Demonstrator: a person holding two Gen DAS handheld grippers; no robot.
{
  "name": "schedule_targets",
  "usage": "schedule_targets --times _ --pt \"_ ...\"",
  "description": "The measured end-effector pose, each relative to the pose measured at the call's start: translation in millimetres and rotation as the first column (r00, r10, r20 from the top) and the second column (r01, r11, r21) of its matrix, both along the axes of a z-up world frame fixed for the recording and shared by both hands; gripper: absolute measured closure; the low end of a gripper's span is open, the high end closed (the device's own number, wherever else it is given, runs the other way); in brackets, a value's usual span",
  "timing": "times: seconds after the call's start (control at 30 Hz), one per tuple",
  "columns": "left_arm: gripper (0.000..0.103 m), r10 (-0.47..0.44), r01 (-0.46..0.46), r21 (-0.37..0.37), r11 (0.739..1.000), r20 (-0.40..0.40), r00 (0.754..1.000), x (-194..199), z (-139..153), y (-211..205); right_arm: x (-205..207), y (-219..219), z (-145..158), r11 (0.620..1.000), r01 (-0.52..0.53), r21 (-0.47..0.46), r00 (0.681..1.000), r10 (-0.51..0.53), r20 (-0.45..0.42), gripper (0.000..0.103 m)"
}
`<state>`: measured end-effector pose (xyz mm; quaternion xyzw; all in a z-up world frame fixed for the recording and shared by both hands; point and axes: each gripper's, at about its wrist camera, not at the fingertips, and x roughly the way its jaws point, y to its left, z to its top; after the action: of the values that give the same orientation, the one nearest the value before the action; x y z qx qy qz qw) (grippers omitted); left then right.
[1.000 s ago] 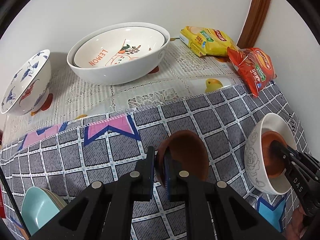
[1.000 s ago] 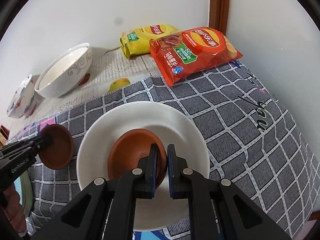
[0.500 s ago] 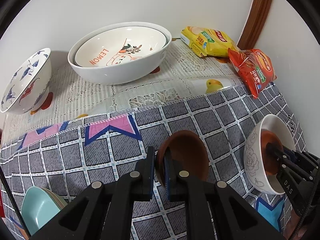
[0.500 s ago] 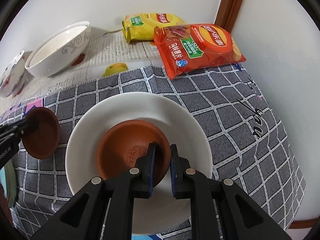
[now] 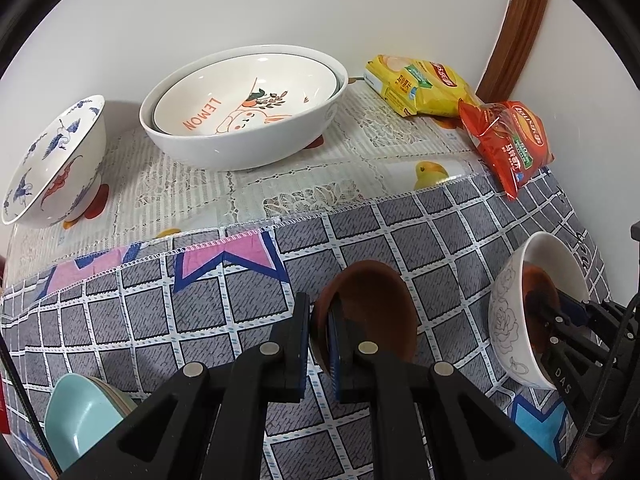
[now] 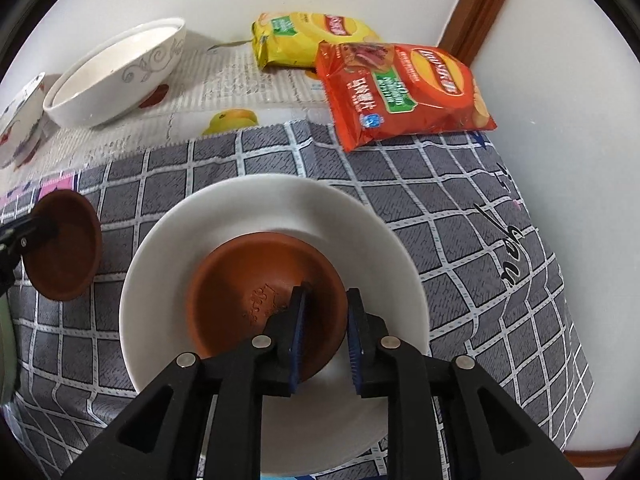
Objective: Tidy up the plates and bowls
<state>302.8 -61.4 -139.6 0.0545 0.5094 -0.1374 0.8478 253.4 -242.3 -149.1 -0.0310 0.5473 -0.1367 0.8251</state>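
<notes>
My left gripper (image 5: 320, 320) is shut on the rim of a small brown clay bowl (image 5: 372, 308), which it holds tilted just above the grey checked cloth. The right wrist view shows that same bowl (image 6: 64, 248) at its left edge. A second brown clay bowl (image 6: 248, 292) lies inside a white bowl (image 6: 280, 188) with a rose pattern on its outer wall (image 5: 508, 312). My right gripper (image 6: 326, 336) straddles the near rim of that second bowl. Its jaws are opening, and a gap shows beside the pads. The same gripper (image 5: 552, 312) reaches into the white bowl.
At the back stands a large white bowl (image 5: 240, 148) with a "LEMON" bowl nested in it, and a blue-and-red patterned bowl (image 5: 52, 160) to its left. Yellow (image 5: 416, 84) and red (image 5: 508, 136) chip bags lie in the corner. Teal bowls (image 5: 80, 420) sit near left. Walls close the back and right.
The right gripper's jaws have parted from the brown bowl's rim, and the gripper has rolled a little. The left gripper and its bowl have stayed still.
</notes>
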Motion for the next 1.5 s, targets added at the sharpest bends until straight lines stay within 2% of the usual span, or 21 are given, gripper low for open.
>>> schedule_targets --times 0.23,0.3,0.37,0.53,0.6,0.77,0.9,1.03,1.17,1.3,1.4,1.43,1.47,1.5 --pt "0.094 -0.002 0.002 0.001 1.0 0.003 1.0 0 1 -1 -2 -1 0 1.0 0.0 0.015 1.0 0.0 0.015 0.082" --pt "0.094 -0.002 0.002 0.003 1.0 0.006 1.0 -1 2 -2 -3 -2 1 0.999 -0.003 0.034 1.0 0.002 0.019 0.08" --pt "0.094 -0.002 0.002 0.002 1.0 0.007 1.0 -1 3 -1 -6 -3 5 0.998 -0.004 0.061 0.999 0.002 0.034 0.073" --pt "0.094 -0.017 0.018 -0.019 1.0 0.013 1.0 -4 9 -2 -12 -7 14 0.997 0.017 0.074 0.998 -0.021 0.06 0.07" --pt "0.094 -0.027 0.028 -0.024 0.999 0.019 0.999 -7 12 -4 -19 -10 22 0.995 0.016 0.099 0.996 -0.024 0.082 0.07" --pt "0.094 -0.044 0.046 -0.039 0.998 0.03 0.999 -13 21 -9 -52 -16 58 0.992 0.003 0.125 0.98 -0.028 0.198 0.068" --pt "0.094 -0.056 0.06 -0.055 0.997 0.061 0.997 -24 35 -13 -80 -36 80 0.995 0.047 0.094 0.967 -0.069 0.247 0.064" --pt "0.094 -0.071 0.076 -0.087 0.993 0.062 0.996 -35 47 -23 -99 -65 84 0.991 0.1 0.088 0.963 -0.118 0.241 0.062" --pt "0.094 -0.106 0.112 -0.107 0.988 0.063 0.992 -43 61 -43 -112 -94 70 0.976 0.182 0.119 0.96 -0.202 0.192 0.062" --pt "0.094 -0.143 0.15 -0.109 0.983 0.067 0.987 -50 68 -72 -120 -106 54 0.971 0.21 0.119 0.964 -0.225 0.138 0.06" --pt "0.094 -0.157 0.163 -0.086 0.983 0.067 0.985 -52 63 -92 -124 -112 47 0.969 0.219 0.116 0.965 -0.232 0.119 0.053" --pt "0.094 -0.16 0.165 -0.085 0.983 0.063 0.985 -52 61 -96 -126 -114 46 0.967 0.228 0.11 0.963 -0.241 0.117 0.048" --pt "0.094 -0.163 0.167 -0.087 0.982 0.053 0.985 -51 57 -101 -127 -117 45 0.965 0.238 0.106 0.961 -0.25 0.115 0.039" --pt "0.094 -0.165 0.168 -0.091 0.982 0.042 0.985 -51 54 -105 -128 -121 45 0.964 0.241 0.109 0.96 -0.253 0.12 0.035"
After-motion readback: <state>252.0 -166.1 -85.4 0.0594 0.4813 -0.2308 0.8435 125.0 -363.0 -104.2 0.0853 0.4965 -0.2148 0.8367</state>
